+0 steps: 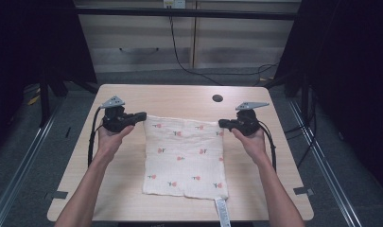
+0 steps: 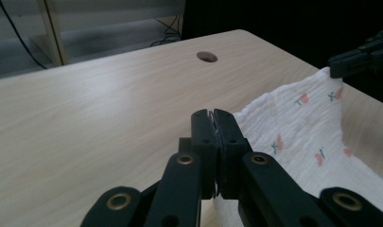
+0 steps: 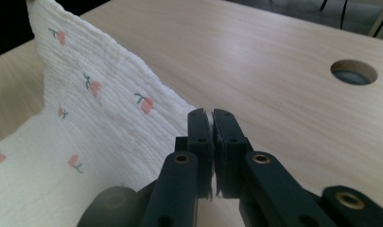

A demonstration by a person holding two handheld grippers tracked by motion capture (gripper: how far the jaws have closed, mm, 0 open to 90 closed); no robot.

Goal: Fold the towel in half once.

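Both claws are clamped on the far corners of the floral muslin cloth (image 1: 185, 157): left claw (image 1: 141, 115) on the far left corner, right claw (image 1: 221, 123) on the far right. That cloth spreads across the middle of the wooden surface (image 1: 118, 189), its far edge lifted between them. A white tag (image 1: 222, 212) trails off the near edge. A round cable hole (image 1: 217, 98) sits beyond.

You've got a light wood table (image 1: 123, 189) w/ a round hole (image 1: 217, 98) near its far edge, right of centre. Behind it: pale cabinets (image 1: 146, 42), a black cable (image 1: 179, 56) hanging down to the grey floor (image 1: 19, 156). Metal rails (image 1: 331, 175) run along both sides of the table.
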